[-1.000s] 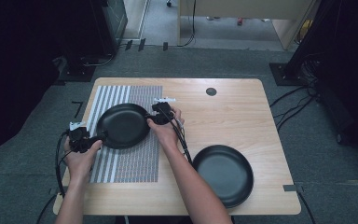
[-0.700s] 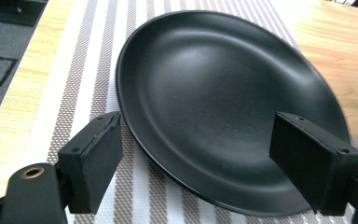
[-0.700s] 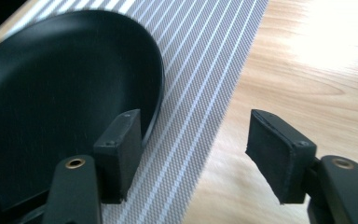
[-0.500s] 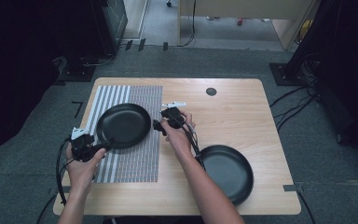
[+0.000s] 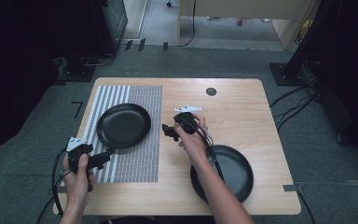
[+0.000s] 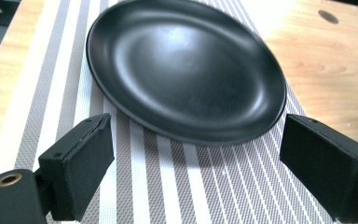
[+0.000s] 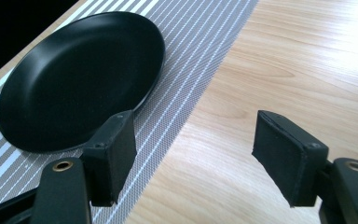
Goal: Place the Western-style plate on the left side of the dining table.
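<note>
High view, nearest edge first: the left gripper (image 5: pixel 103 157) sits at the near left of the counter (image 5: pixel 242 107), over the near part of the striped mat (image 5: pixel 137 161). Its tip lies just short of the near rim of the plate (image 5: pixel 123 125), apart from it. In the left gripper view the fingers (image 6: pixel 81 163) stand wide with only mat between them, and the plate (image 6: pixel 182 70) lies just beyond, rim clear of both pads. These fingers have just been opening, with nothing between them.

To the right, a second plate (image 5: pixel 235 175) rests on bare wood at the near right corner, partly under the person's right forearm.

Farther in, the right gripper (image 5: pixel 168 132) is near the counter's middle, just off the mat's right edge and well clear of the first plate. In the right gripper view its fingers (image 7: pixel 286 154) are spread wide over bare wood, nothing held, with the plate (image 7: pixel 74 79) off to the left on the mat (image 7: pixel 200 42). They too have just been opening.

Beyond, a small dark disc (image 5: pixel 211 91) lies near the far edge.
</note>
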